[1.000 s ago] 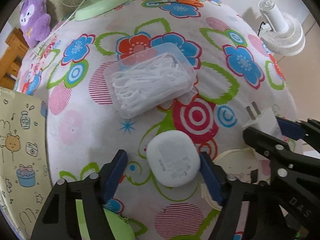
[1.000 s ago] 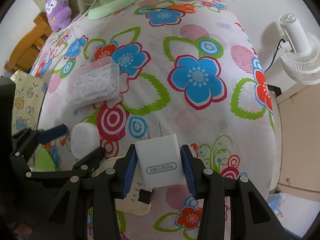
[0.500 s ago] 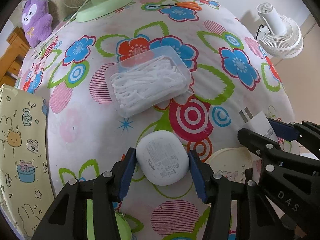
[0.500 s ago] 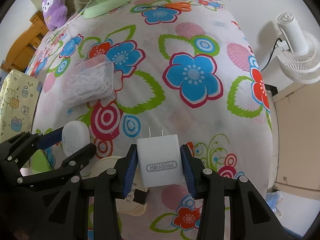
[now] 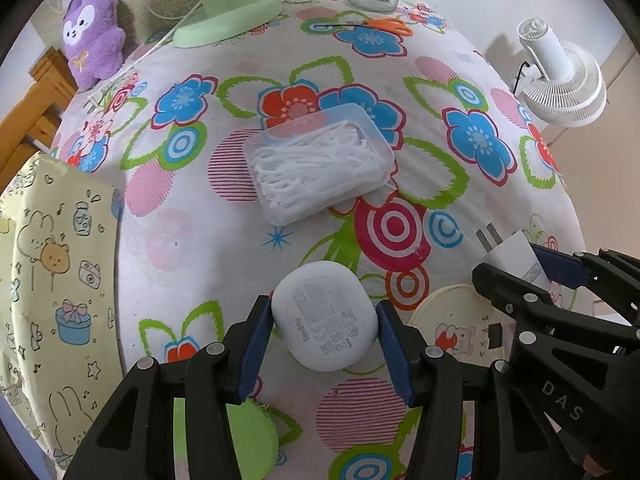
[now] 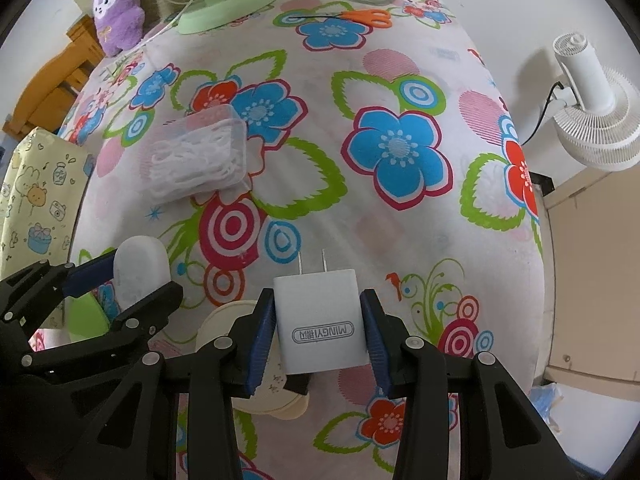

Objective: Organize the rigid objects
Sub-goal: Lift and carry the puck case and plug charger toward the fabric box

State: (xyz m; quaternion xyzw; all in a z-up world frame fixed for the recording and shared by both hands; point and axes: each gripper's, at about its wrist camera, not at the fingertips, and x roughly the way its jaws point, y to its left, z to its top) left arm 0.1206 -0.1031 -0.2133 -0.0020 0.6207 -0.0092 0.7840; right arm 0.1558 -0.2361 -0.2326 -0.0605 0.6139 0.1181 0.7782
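My left tool [image 5: 324,336] is clamped on the white earbud case [image 5: 325,322], and my right tool [image 6: 318,330] grips the white charger [image 6: 320,322], prongs forward; both seem lifted above the floral counter [image 6: 400,220]. I judge this the carrying step: next, each needs a resting place, perhaps near the clear floss-pick box [image 5: 320,164]. My tools partly hide the cream round lid [image 5: 452,320] and a green object [image 5: 250,436] beneath them.
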